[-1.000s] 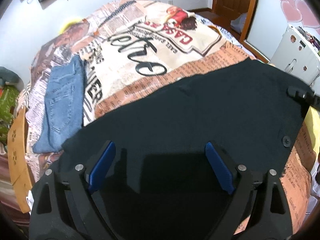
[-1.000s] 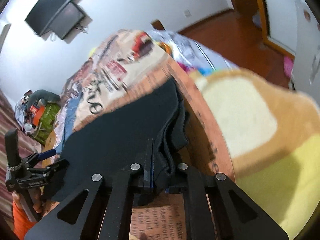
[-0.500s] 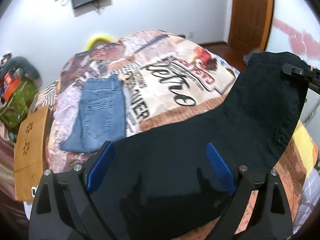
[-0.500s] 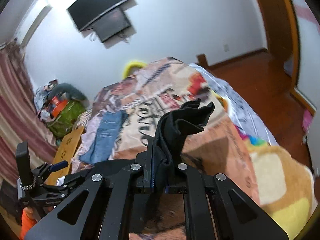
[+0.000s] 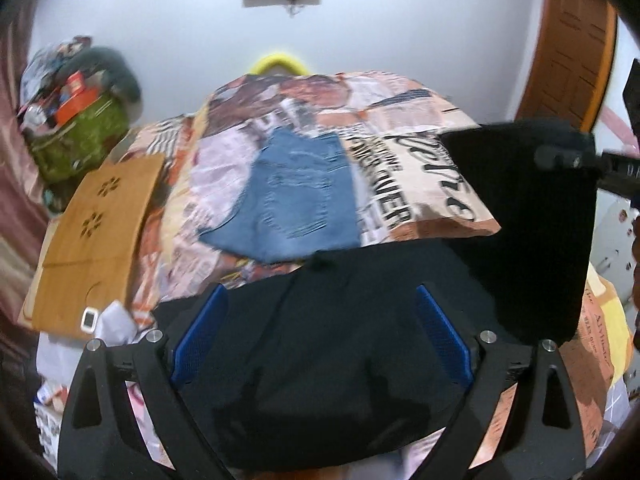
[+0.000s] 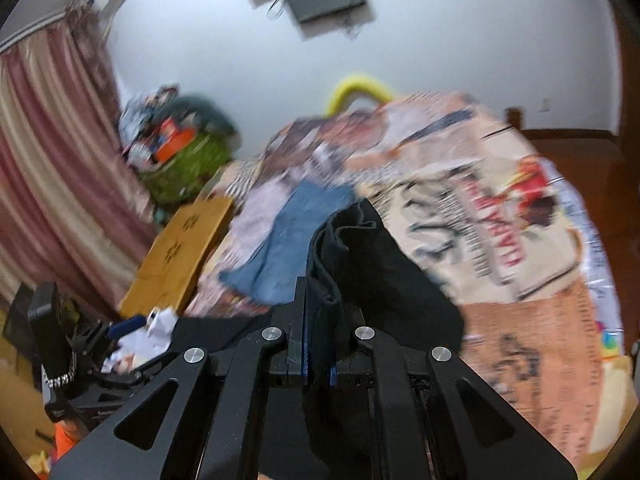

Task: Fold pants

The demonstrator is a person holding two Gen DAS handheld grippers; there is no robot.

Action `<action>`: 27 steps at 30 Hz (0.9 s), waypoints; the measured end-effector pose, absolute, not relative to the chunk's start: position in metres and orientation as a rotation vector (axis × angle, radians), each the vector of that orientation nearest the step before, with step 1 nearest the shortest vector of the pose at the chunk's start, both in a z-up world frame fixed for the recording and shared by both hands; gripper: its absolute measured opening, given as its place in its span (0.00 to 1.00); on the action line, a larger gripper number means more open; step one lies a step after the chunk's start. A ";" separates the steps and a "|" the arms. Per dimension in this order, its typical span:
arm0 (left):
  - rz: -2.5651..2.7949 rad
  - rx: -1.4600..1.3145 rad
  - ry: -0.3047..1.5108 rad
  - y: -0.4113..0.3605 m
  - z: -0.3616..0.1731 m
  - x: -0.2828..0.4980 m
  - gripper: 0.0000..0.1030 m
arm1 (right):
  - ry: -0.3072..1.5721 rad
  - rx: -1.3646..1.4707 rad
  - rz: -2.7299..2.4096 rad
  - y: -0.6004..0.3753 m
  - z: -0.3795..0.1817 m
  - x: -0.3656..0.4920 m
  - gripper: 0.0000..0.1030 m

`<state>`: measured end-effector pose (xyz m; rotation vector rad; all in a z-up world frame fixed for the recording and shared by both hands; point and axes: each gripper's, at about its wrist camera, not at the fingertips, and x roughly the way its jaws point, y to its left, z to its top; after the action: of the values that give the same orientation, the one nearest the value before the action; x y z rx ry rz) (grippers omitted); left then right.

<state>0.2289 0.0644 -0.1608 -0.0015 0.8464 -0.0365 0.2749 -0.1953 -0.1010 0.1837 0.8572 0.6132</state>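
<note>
Far left of the left wrist view, a wooden board (image 5: 96,236) leans off the edge of the bed (image 5: 416,128), with a green bag (image 5: 76,136) of clutter up in the upper left corner. Moving in, folded blue jeans (image 5: 296,204) lie flat on the printed bedspread at centre frame, well apart from the action. Down at the bottom, the left gripper (image 5: 320,344) hovers with its blue-padded fingers (image 5: 200,340) spread wide and nothing between them, poised directly over the black pants (image 5: 340,360). Those pants fill the lower middle of the frame, their long axis running from lower left across to the right, where one end rises off the bed as a dark sheet in the upper right. That raised end is pinched by the right gripper (image 5: 568,158), coming in from the right edge. Switching to the right wrist view: curtain (image 6: 48,184) on the left, the left gripper (image 6: 96,336) low at the left edge, then dead centre the right gripper (image 6: 318,356) is clamped tight on a bunched edge of the black pants (image 6: 380,276), the cloth standing up above the fingers and draping off to the right. The picture is motion-blurred.
</note>
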 end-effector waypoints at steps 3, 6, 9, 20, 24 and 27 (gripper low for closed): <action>0.008 -0.008 0.853 0.081 -0.168 0.221 0.92 | 0.919 0.125 0.671 -0.162 -0.120 0.268 0.05; 0.034 -0.011 0.871 0.092 -0.177 0.216 0.92 | 0.999 0.061 0.730 -0.128 -0.148 0.255 0.05; 0.047 -0.015 0.886 0.097 -0.183 0.213 0.92 | 1.070 -0.006 0.767 -0.105 -0.173 0.240 0.06; 0.044 -0.036 0.909 0.092 -0.187 0.215 0.92 | 1.186 -0.162 0.888 -0.086 -0.198 0.210 0.39; 0.030 -0.027 0.902 0.084 -0.181 0.221 0.92 | 1.125 -0.179 0.910 -0.097 -0.180 0.207 0.45; 0.019 -0.012 0.895 0.073 -0.175 0.230 0.92 | 1.070 -0.182 0.884 -0.112 -0.164 0.208 0.48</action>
<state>0.2296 0.0731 -0.1754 -0.0121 0.8953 0.0186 0.2082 -0.1125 -0.1641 -0.1820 1.0701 0.8842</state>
